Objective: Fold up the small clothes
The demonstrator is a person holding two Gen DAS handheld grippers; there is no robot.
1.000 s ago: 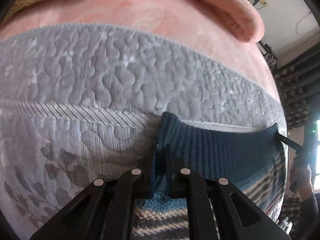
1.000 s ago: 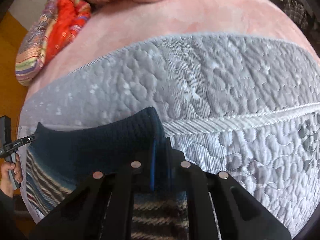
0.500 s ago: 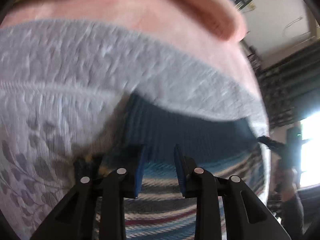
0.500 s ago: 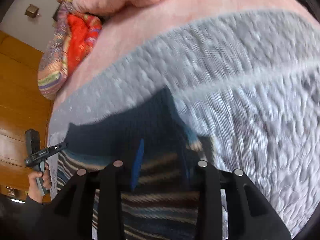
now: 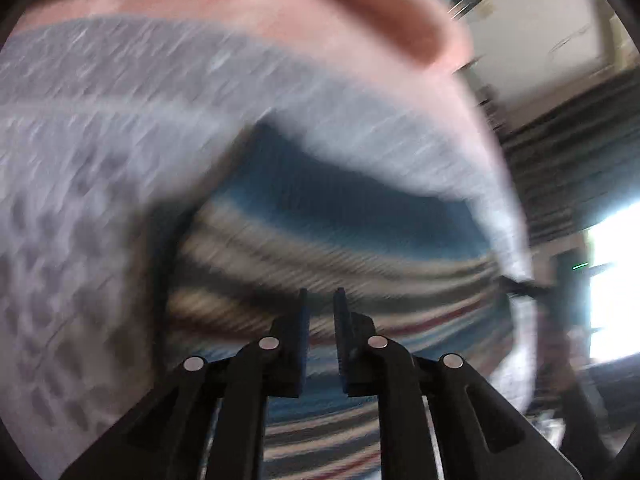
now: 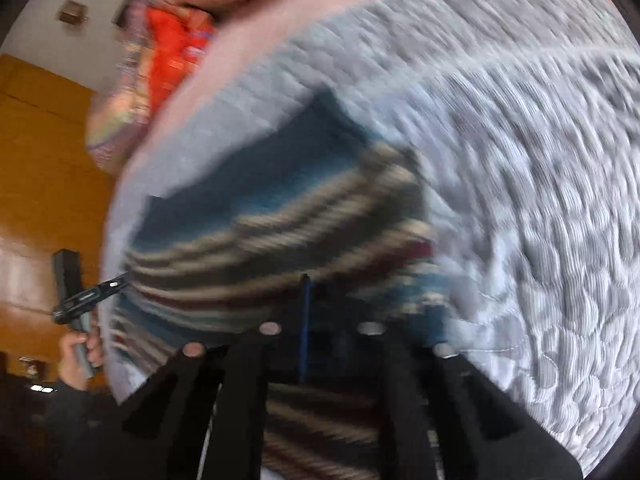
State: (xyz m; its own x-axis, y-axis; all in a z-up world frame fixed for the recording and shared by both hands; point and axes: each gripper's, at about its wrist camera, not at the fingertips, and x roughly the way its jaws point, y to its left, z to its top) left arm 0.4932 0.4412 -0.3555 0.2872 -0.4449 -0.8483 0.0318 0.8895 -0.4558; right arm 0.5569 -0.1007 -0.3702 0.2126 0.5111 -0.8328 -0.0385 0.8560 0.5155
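The striped sweater (image 5: 328, 248) lay flat on the bed (image 5: 80, 160), long axis crosswise, dead ahead of both grippers; left gripper (image 5: 320, 304) fingers stood slightly apart and empty, the right gripper (image 6: 320, 300) too blurred to call.

I count one striped knit garment (image 5: 340, 248) on one grey quilted bedcover (image 5: 80, 160), two grippers, left gripper (image 5: 320, 312) and right gripper (image 6: 320, 304), and one orange cushion (image 6: 172, 52).
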